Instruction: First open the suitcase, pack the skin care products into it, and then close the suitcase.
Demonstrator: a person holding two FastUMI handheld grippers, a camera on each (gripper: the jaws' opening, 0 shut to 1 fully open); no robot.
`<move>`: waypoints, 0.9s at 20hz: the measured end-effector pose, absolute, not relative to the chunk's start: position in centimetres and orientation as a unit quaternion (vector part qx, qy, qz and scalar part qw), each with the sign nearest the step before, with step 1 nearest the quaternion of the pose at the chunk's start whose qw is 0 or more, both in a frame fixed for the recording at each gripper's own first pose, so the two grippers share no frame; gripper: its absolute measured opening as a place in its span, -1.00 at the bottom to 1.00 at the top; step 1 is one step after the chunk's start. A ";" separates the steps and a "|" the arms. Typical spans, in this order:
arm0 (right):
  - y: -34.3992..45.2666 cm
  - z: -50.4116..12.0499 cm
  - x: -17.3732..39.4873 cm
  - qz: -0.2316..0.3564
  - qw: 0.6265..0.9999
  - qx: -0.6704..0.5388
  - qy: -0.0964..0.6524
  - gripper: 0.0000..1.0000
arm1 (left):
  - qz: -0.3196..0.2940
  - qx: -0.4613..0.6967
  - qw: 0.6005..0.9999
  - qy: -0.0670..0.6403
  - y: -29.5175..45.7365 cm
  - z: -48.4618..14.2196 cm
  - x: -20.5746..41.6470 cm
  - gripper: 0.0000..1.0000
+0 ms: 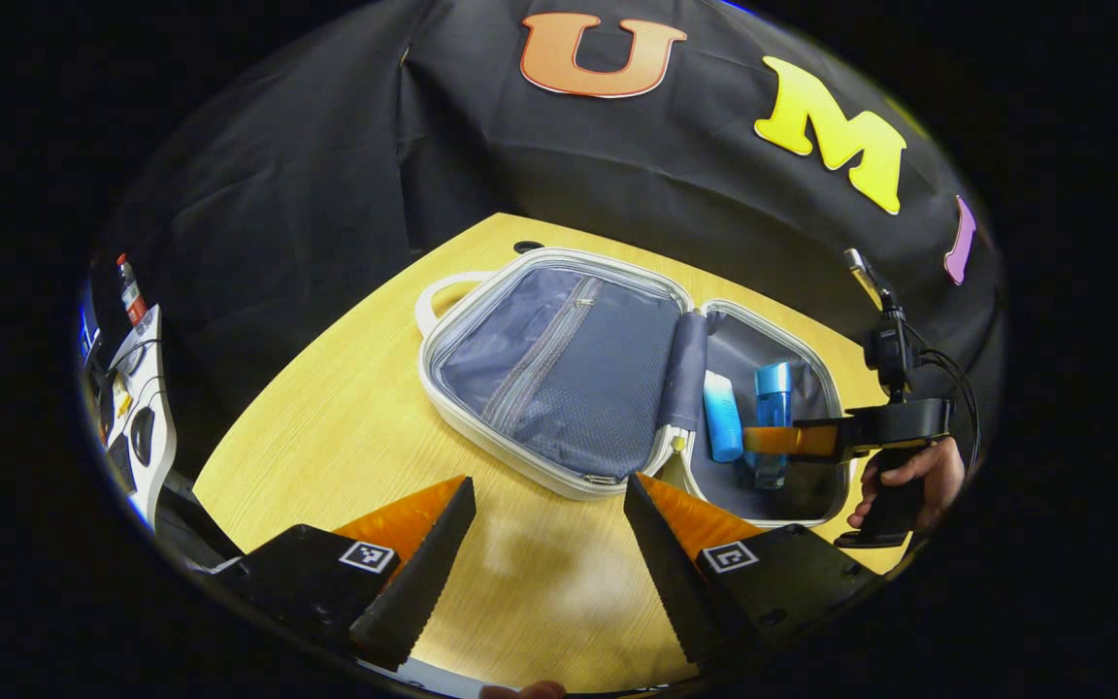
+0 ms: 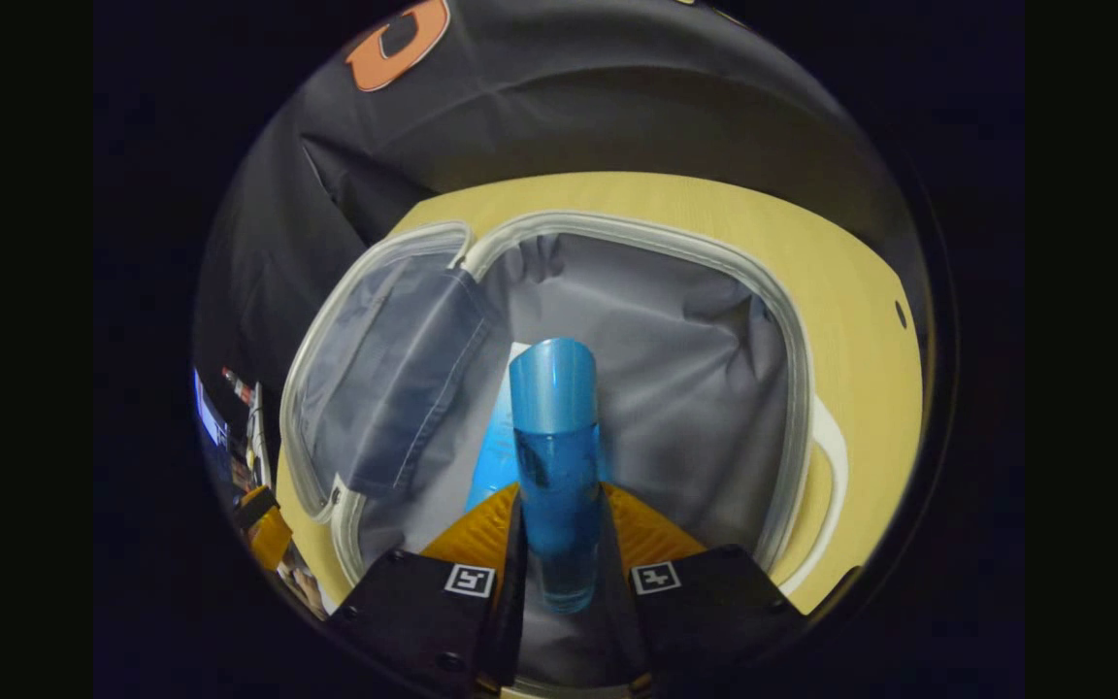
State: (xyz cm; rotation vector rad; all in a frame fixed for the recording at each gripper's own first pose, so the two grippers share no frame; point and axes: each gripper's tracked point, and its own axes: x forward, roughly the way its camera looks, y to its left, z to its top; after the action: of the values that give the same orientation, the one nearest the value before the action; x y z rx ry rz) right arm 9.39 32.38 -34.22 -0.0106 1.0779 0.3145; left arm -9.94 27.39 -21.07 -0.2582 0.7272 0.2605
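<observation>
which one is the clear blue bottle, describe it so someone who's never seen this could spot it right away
Start at the open suitcase lying flat on the wooden table, and look in its unzipped right-hand half. Two blue items lie side by side there; the clear blue bottle is the see-through one with a solid blue cap, clamped in the right tongs. The tube beside it is opaque, lighter blue.

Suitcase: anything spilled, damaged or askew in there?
Nothing stands out. The suitcase lies open flat on the table; a blue tube rests in its right half, and the right hand-held gripper holds a blue bottle over the same half.
</observation>
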 end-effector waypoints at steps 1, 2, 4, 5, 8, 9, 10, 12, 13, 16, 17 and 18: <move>32.5 -34.0 9.7 0.147 0.851 -0.007 0.505 -0.31 | 0.125 -0.124 0.919 0.353 26.9 -20.8 -9.8 0.98; 32.3 -34.5 9.6 0.146 0.850 -0.017 0.506 -0.31 | 0.124 -0.124 0.919 0.353 26.8 -20.8 -9.8 0.98; 32.2 -34.2 9.6 0.146 0.849 -0.028 0.507 -0.29 | 0.120 -0.126 0.920 0.351 26.7 -21.0 -9.4 0.98; 32.2 -34.2 9.5 0.146 0.850 -0.031 0.505 -0.26 | 0.118 -0.126 0.921 0.350 26.6 -20.9 -9.2 0.98; 31.9 -34.1 9.4 0.138 0.850 -0.037 0.506 -0.22 | 0.114 -0.129 0.922 0.347 26.4 -20.5 -9.1 0.97; 31.7 -34.0 9.3 0.136 0.850 -0.036 0.507 -0.26 | 0.114 -0.130 0.922 0.347 26.3 -20.5 -9.0 0.97; 31.6 -34.0 9.2 0.135 0.850 -0.036 0.508 -0.18 | 0.113 -0.132 0.922 0.346 26.3 -20.3 -9.0 0.98; 31.4 -33.3 8.8 0.141 0.852 -0.030 0.504 -0.16 | 0.110 -0.133 0.925 0.337 26.7 -20.0 -8.8 0.98; 31.1 -32.4 8.8 0.142 0.857 -0.033 0.495 -0.12 | 0.109 -0.132 0.928 0.330 26.9 -19.8 -8.6 0.98; 30.4 -27.5 7.8 0.164 0.883 -0.043 0.438 0.39 | 0.109 -0.130 0.939 0.300 30.0 -18.4 -7.4 0.97; 30.2 -26.0 7.3 0.171 0.889 -0.048 0.422 0.28 | 0.110 -0.127 0.942 0.290 31.2 -17.9 -7.0 0.97; 29.8 -24.6 6.9 0.177 0.895 -0.053 0.406 0.40 | 0.110 -0.127 0.945 0.282 32.4 -17.5 -6.3 0.97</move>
State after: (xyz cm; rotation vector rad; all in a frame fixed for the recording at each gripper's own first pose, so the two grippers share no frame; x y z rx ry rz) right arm 6.90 29.81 -24.56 -0.1100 0.8416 0.3665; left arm -6.33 32.37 -17.51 -0.2586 0.5740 0.2239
